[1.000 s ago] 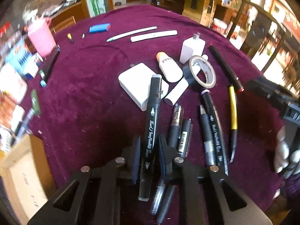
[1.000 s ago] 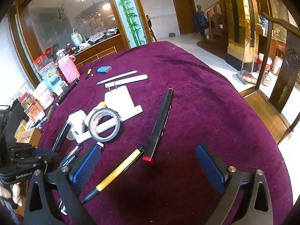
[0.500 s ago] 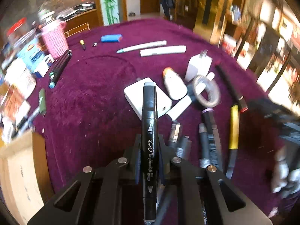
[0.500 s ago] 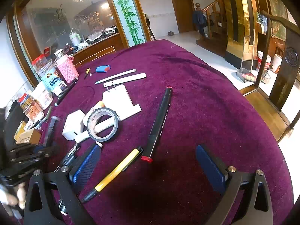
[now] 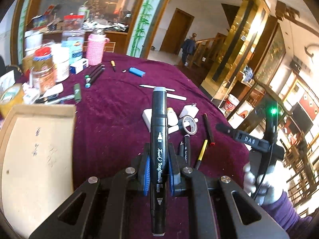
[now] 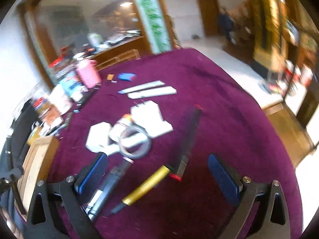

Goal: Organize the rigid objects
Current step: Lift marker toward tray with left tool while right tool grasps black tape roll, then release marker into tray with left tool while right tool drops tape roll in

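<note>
My left gripper (image 5: pixel 158 172) is shut on a black Touch art marker (image 5: pixel 159 139) and holds it lifted above the purple tablecloth, pointing forward. Below lie white chargers (image 5: pixel 147 117), a tape roll (image 5: pixel 189 124), and several pens (image 5: pixel 202 152). My right gripper (image 6: pixel 157 171) is open and empty, low over a yellow pen (image 6: pixel 148 185), a black red-capped marker (image 6: pixel 189 139) and a grey pen (image 6: pixel 108 187). The tape roll (image 6: pixel 134 145) and the chargers (image 6: pixel 151 117) lie just beyond it. The right view is blurred.
An open cardboard box (image 5: pixel 33 149) sits at the left; it also shows in the right wrist view (image 6: pixel 34 163). Jars, a pink cup (image 5: pixel 96 48) and loose pens crowd the far left. A blue object (image 5: pixel 136 72) and white sticks (image 6: pixel 151 92) lie further back. The table edge curves right.
My left gripper has lifted the black marker off the pen pile and tilted up, with the box now closer on the left. My right gripper has moved forward over the yellow pen.
</note>
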A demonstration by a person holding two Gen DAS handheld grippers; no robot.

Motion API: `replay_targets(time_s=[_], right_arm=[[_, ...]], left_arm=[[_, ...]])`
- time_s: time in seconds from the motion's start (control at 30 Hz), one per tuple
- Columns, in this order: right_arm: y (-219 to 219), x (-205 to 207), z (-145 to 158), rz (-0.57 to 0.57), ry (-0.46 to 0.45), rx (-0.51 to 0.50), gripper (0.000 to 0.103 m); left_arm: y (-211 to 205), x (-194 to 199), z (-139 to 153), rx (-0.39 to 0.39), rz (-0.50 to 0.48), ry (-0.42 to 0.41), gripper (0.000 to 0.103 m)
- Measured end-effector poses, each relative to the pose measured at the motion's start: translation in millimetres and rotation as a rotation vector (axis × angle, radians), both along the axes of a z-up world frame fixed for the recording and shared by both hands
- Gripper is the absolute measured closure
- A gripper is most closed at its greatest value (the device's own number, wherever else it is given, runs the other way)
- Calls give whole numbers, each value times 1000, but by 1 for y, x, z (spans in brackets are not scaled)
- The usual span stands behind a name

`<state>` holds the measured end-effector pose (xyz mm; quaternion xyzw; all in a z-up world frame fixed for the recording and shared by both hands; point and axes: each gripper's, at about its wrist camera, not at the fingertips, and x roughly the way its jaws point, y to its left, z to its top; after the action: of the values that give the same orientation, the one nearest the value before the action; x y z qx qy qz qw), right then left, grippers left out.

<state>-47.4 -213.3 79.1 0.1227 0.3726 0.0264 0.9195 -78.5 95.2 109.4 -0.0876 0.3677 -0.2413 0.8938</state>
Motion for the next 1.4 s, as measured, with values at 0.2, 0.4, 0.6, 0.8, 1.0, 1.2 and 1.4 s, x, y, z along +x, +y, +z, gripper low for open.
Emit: replay_targets(time_s=[0.2, 0.4, 0.6, 0.8, 1.0, 1.2, 1.4], right_arm=[[43, 52, -13, 153, 119, -48, 61], [73, 78, -29, 183, 166, -136, 61], [72, 92, -46, 148, 213, -148, 89], [62, 79, -27, 159, 178, -53, 94], [103, 62, 16, 292, 111, 64, 94], [199, 63, 35, 507, 122, 146, 93], [291, 84, 27, 614, 171, 152, 93]], left_arm=[[38, -13, -8, -36, 65, 13, 89], [68, -19, -14, -38, 114, 26, 89], [75, -17, -21, -47, 118, 42, 89], [85, -12, -21, -81, 125, 64, 89], [95, 14, -11, -7, 141, 89, 89], [120, 67, -29, 79, 197, 175, 89], [156, 108, -60, 59, 252, 294, 89]])
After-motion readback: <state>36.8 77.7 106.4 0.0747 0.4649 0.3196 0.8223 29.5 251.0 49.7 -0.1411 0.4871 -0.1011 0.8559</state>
